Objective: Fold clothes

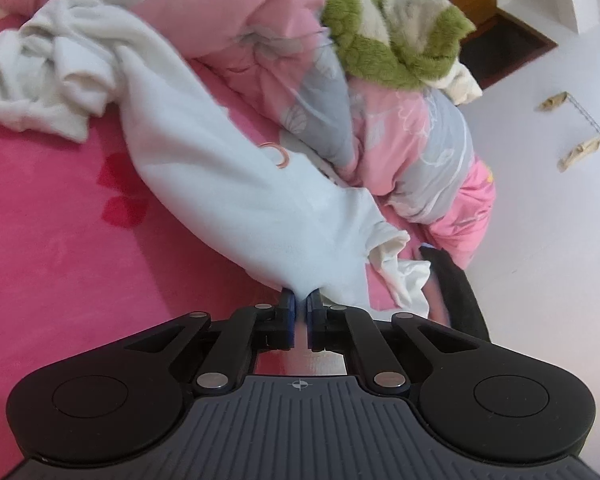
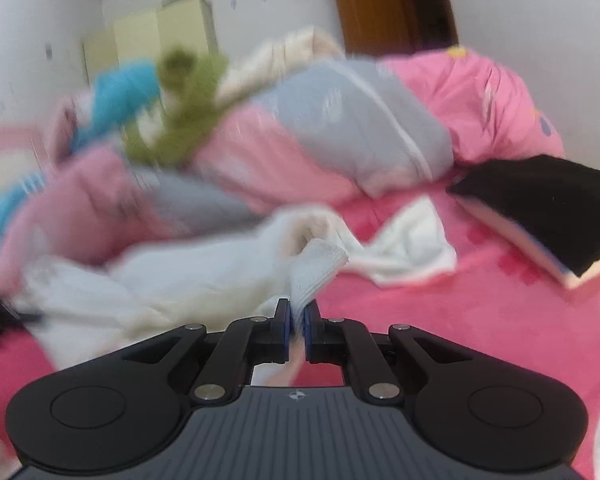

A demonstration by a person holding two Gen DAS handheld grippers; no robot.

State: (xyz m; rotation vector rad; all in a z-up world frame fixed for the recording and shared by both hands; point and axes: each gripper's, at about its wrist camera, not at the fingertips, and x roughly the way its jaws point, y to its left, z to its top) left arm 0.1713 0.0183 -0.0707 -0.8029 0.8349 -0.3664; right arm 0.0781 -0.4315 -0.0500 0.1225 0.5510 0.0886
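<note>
Both tongs are clenched on the crumpled white fleece garment point(image 1: 204, 152) lying across the pink bed point(image 1: 60, 220): left tongs point(image 1: 300, 304) on smooth cloth, right tongs point(image 2: 297, 312) on a ribbed cuff point(image 2: 316, 268). Such thin pinches may slip, or drag in the pink-and-grey quilt point(image 1: 400, 140) beside it.

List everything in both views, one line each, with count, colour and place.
garment: one, white, crumpled on the bed, pinched at two spots.
sheet: one, bright pink, covers the bed.
quilt: one, pink and grey, heaped behind the garment.
plush: one, green and cream, on top of the quilt.
blue cloth: one, blurred, beside the plush.
black item: one, flat, on the sheet at the right.
cabinet: one, pale yellow, against the far wall.
left gripper: black, shut on the garment.
right gripper: black, shut on the garment's ribbed edge.
</note>
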